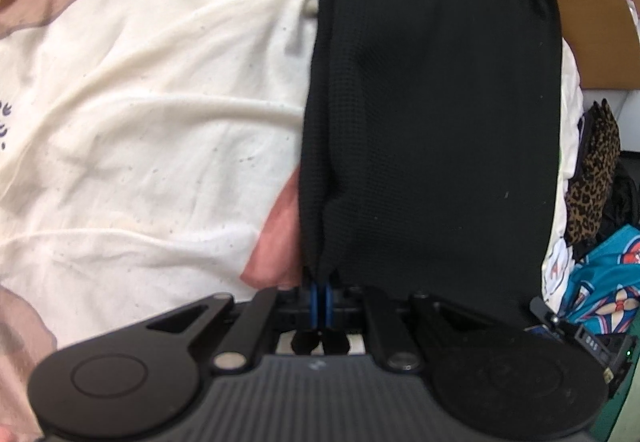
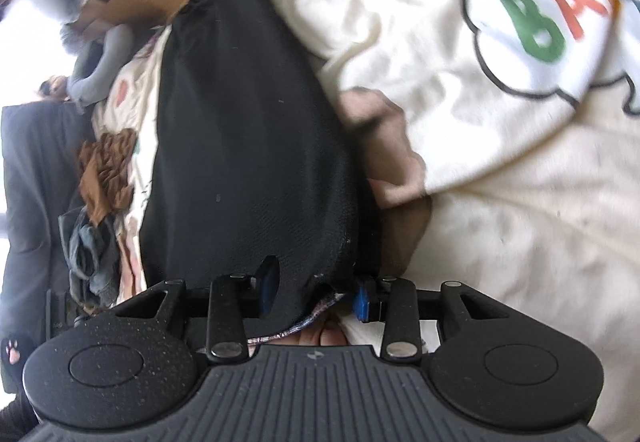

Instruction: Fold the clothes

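The cream printed bedsheet [image 1: 140, 121] filled most of what you could see, running off every edge of the left wrist view, its coloured lettering cut off at the top. In the right wrist view the same sheet [image 2: 500, 181] took the right half, with green and orange letters blurred at the upper right.

Your black folded garment [image 1: 432, 113] lay on that sheet, filling the centre and right of the left wrist view; its lower edge was hidden behind the gripper body. In the right wrist view the garment [image 2: 248, 129] stretched from the upper centre down to the bottom centre, and what kind of garment it was you could not tell.

A cardboard box [image 1: 580, 1] was cut off at the upper right. Below it a leopard-print cloth [image 1: 596, 177] and a teal patterned cloth [image 1: 604, 282] were only partly visible at the right edge.

Your left gripper [image 1: 321, 292] had its blue pads pressed together on the garment's lower left corner. Your right gripper [image 2: 316, 292] had its jaws parted, the garment's near edge draped loosely between them, one blue pad [image 2: 362, 302] clear of the fabric and the other half hidden by it.
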